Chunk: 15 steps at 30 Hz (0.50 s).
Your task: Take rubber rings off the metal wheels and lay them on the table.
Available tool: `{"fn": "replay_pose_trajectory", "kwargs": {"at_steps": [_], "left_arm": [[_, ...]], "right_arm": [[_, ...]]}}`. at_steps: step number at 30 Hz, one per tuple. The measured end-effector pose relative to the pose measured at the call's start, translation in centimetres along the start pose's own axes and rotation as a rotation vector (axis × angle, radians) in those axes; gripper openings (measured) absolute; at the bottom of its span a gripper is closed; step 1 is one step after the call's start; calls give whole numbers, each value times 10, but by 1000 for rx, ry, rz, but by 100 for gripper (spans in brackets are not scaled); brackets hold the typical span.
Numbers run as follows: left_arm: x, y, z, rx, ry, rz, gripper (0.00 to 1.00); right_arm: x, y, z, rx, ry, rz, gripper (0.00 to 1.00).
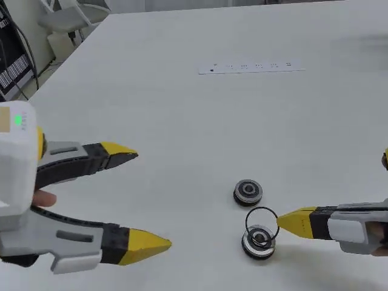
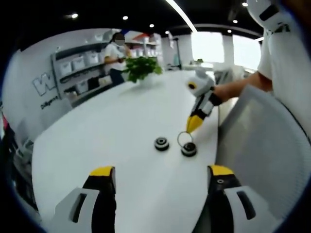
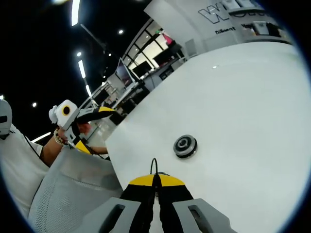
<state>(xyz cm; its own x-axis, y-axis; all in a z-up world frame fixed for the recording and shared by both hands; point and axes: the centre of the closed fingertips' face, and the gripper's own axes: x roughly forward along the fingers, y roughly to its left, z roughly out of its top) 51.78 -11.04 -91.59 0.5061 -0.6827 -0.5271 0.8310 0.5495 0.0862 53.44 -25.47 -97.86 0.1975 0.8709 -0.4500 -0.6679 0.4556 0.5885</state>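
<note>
1. The black rubber ring [image 1: 262,208] is held upright over the nearer metal wheel [image 1: 259,242], close to the table's [image 1: 182,103] edge on the person's side. I cannot tell whether it touches the wheel.
2. A second metal wheel [image 1: 248,191] lies just beside them, farther in.
3. The wall lettering [image 2: 41,83] starts with a large "W"; the rest is unreadable.
4. A white power strip [image 1: 251,66] lies well apart, toward the far edge.
5. The right gripper [image 1: 280,220] has its jaws pinched together on the ring. The left gripper [image 1: 153,200] hovers with its jaws spread wide, holding nothing.
</note>
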Motion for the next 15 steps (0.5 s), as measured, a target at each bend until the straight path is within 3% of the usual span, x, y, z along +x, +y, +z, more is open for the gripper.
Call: {"fn": "replay_pose_trajectory", "kwargs": {"at_steps": [8,12,15], "left_arm": [[-22,1,-23,-72,31,50,82],[-30,-2,-38,-91,72,61,82],[-34,-5,-42,-109,76,64,83]], "right_arm": [[9,10,11,-53,28,35,0],[18,15,10,-102,72,53,0],[24,20,10,-117,95,75,0]]}}
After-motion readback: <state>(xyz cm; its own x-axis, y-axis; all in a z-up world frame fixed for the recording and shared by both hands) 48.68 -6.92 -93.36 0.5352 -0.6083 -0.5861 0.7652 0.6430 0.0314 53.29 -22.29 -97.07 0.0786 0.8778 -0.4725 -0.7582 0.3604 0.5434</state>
